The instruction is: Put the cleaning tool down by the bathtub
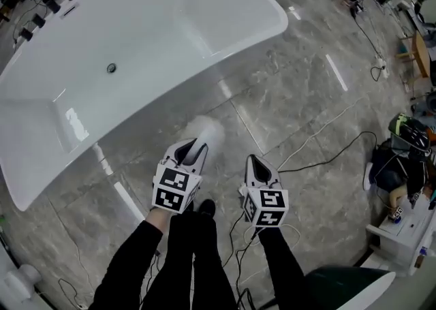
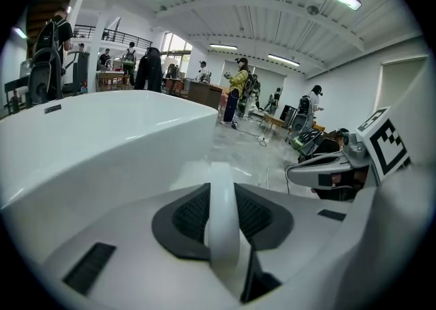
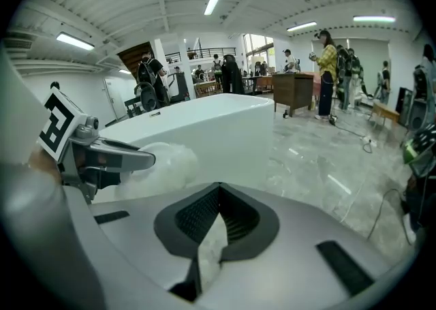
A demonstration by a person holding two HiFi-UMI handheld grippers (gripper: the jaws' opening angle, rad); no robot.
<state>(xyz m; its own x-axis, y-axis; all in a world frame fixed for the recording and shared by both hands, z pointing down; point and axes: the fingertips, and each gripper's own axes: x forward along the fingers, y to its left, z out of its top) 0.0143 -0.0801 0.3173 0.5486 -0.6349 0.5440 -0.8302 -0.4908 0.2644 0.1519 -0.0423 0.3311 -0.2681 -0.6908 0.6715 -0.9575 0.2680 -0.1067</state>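
Observation:
A large white bathtub point(image 1: 136, 36) fills the upper left of the head view. My left gripper point(image 1: 193, 148) is shut on the white handle point(image 2: 222, 220) of the cleaning tool. Its fluffy white head point(image 1: 206, 130) hangs over the grey floor just beside the tub's near wall. The same head point(image 3: 162, 161) shows past the left gripper point(image 3: 102, 155) in the right gripper view. My right gripper point(image 1: 253, 161) is to the right of it, over bare floor, jaws together at the tips with nothing visibly held. The right gripper point(image 2: 327, 171) appears at the right of the left gripper view.
Grey marble floor tiles point(image 1: 300, 104) surround the tub. A black cable point(image 1: 327, 159) and a white cable run across the floor at right, towards a pile of equipment point(image 1: 402, 165). The person's legs and shoes point(image 1: 204, 210) are below the grippers. People stand in the background point(image 3: 327, 70).

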